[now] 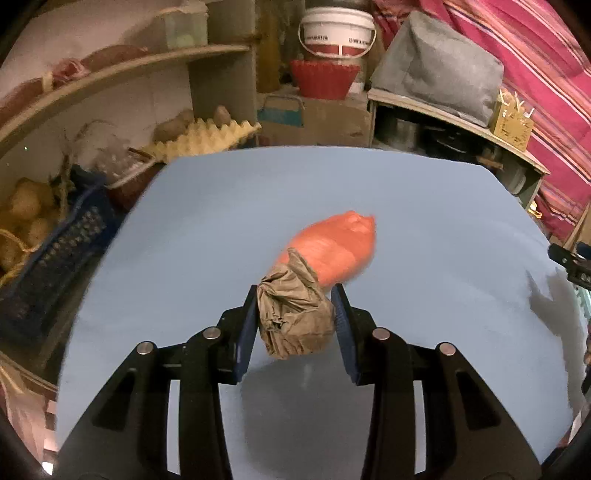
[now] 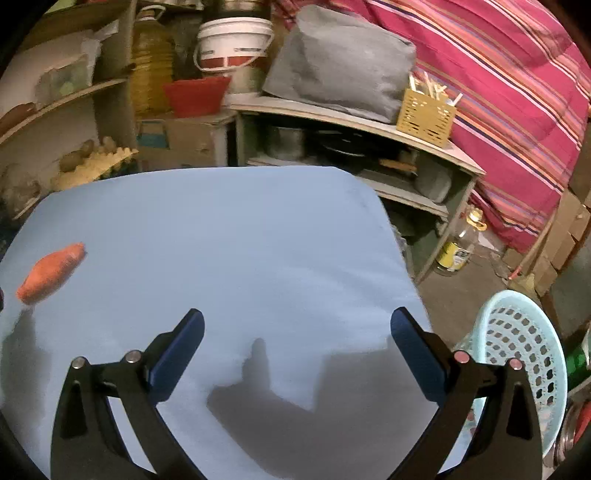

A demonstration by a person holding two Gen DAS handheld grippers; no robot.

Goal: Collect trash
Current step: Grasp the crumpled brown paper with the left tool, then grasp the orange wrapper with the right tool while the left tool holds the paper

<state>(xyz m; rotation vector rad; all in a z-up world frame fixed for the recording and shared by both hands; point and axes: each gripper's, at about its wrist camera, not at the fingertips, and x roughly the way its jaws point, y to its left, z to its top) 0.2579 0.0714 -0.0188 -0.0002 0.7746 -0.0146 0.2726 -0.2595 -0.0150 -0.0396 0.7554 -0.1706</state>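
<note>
A crumpled brown paper ball (image 1: 295, 317) is clamped between the blue pads of my left gripper (image 1: 297, 314), lifted a little above the blue table (image 1: 184, 240). Just beyond it an orange crumpled wrapper (image 1: 332, 247) lies on the table; it also shows in the right wrist view as an orange wrapper (image 2: 50, 273) at the far left. My right gripper (image 2: 297, 336) stands wide open over the table's near right part, with nothing between its fingers. A pale turquoise perforated basket (image 2: 517, 362) stands off the table's right edge.
Shelves (image 1: 122, 74) with an egg tray (image 1: 207, 136) and a dark crate (image 1: 55, 251) crowd the left side. Behind the table are a white bucket (image 1: 336, 31), a red tub (image 1: 323, 79), a grey bag (image 2: 340, 62) and a striped red cloth (image 2: 498, 92). A bottle (image 2: 460, 243) stands on the floor.
</note>
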